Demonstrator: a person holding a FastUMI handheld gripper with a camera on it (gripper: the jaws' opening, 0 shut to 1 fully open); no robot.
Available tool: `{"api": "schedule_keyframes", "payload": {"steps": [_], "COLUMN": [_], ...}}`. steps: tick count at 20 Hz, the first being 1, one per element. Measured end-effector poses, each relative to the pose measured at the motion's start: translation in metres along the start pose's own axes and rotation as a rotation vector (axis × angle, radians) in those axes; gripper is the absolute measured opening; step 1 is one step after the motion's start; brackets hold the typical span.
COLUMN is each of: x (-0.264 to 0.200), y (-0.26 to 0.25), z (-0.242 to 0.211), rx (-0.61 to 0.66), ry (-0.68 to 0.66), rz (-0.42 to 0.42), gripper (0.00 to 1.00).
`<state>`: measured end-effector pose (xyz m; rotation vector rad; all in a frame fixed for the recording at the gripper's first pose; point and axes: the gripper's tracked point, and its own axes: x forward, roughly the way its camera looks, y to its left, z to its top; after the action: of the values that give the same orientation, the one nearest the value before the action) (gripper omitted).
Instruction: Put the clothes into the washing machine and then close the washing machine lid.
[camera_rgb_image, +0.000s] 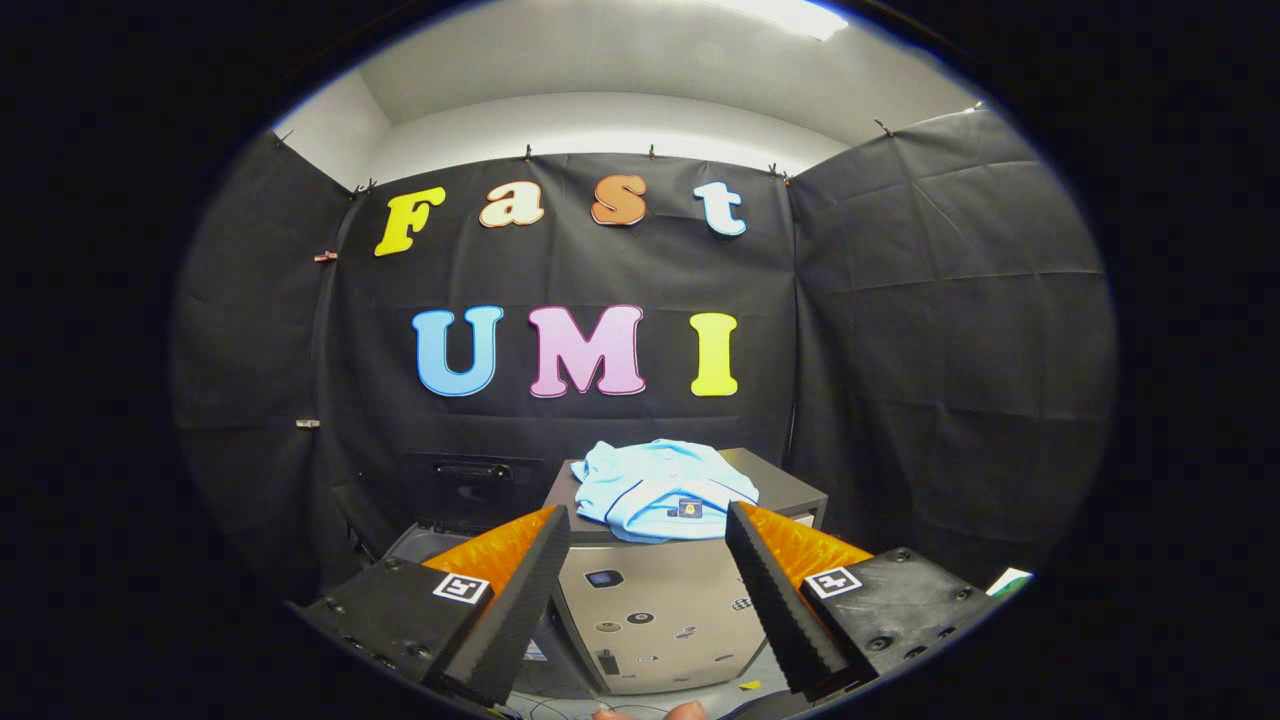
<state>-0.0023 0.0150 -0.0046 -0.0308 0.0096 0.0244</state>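
Black cloth walls (950, 300) all round. Washer (650, 610) dead ahead, grey, front panel facing. Light-blue clothes (655, 485) heaped on washer top, just beyond fingertips. Gripper (648, 522) fingers spread wide, holding nothing, clothes lined up between them.

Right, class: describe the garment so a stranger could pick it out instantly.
Start at the grey box-shaped washing machine before the black cloth wall. On its dark top lies the crumpled light blue shirt, beyond the open gripper, untouched. It is the only soft, pale thing there, with a small dark badge.
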Motion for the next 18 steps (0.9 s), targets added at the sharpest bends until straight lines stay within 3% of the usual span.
{"api": "schedule_keyframes", "payload": {"steps": [10,18], "x": [0.013,0.096], "y": [0.014,0.011], "z": [0.003,0.022], "rx": [0.062,0.088], "ry": [-0.013,0.095], "rz": [0.067,0.133], "gripper": [0.98,0.98]}}
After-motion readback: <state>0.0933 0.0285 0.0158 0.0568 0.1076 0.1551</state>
